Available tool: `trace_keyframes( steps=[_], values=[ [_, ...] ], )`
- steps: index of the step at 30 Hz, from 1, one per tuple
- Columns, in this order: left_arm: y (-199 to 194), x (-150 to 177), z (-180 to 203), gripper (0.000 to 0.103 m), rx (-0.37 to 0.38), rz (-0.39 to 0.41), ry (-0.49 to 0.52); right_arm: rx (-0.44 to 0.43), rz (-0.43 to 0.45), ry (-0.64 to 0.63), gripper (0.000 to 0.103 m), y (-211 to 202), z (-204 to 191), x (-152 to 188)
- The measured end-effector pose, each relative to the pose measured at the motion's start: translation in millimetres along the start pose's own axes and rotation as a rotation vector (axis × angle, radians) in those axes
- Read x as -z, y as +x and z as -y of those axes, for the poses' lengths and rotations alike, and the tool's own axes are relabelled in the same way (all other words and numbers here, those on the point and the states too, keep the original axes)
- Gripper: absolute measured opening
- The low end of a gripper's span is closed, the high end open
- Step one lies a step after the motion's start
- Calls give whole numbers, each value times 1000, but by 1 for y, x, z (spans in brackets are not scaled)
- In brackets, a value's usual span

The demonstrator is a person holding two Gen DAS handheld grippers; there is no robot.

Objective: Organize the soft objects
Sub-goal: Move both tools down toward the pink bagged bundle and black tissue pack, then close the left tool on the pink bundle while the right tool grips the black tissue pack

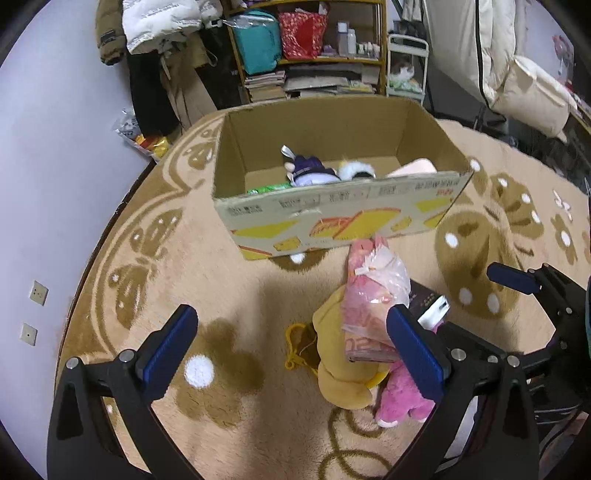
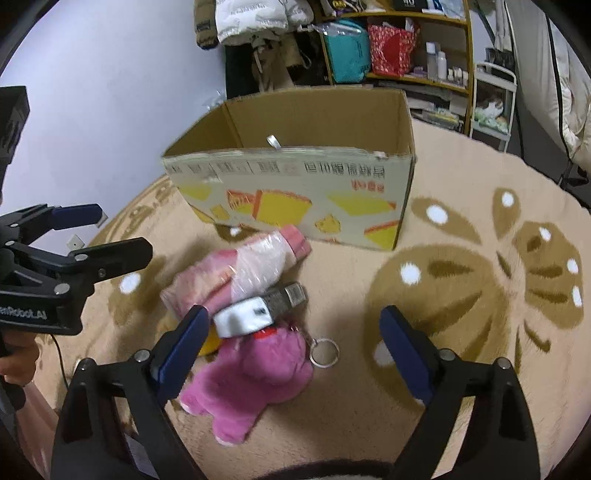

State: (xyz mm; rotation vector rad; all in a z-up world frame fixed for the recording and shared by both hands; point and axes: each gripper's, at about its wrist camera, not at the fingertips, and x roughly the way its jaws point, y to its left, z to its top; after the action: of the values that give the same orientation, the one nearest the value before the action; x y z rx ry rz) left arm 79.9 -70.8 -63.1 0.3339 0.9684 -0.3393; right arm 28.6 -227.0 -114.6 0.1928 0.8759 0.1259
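Note:
A pile of soft things lies on the rug in front of the cardboard box (image 1: 332,218): a yellow plush (image 1: 340,354), a pink plush (image 2: 258,373) with a key ring (image 2: 325,352), a pink item in a plastic bag (image 2: 240,269) and a white-and-dark pack (image 2: 258,310). My right gripper (image 2: 295,328) hangs open over the pink plush, its pads clear of it. My left gripper (image 1: 291,332) is open too, with bare rug between its fingers and the pile just behind its right finger. Inside the box sit a purple plush (image 1: 310,171) and a white fluffy toy (image 1: 354,170).
The rug (image 1: 229,280) is beige with brown butterfly patterns. Behind the box stand a shelf (image 1: 314,55) with bags and books, hanging coats (image 1: 155,33) and a white cart (image 1: 406,70). A wall (image 1: 55,147) runs along the left.

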Motion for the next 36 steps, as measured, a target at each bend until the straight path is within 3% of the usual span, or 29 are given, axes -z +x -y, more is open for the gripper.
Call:
trace_keyframes(
  steps=[11, 36],
  values=[
    [18, 3, 8, 101, 85, -69, -10, -40, -51, 41, 97, 15, 7, 9],
    [49, 6, 21, 101, 106, -154, 9, -63, -98, -9, 97, 44, -6, 12]
  ],
)
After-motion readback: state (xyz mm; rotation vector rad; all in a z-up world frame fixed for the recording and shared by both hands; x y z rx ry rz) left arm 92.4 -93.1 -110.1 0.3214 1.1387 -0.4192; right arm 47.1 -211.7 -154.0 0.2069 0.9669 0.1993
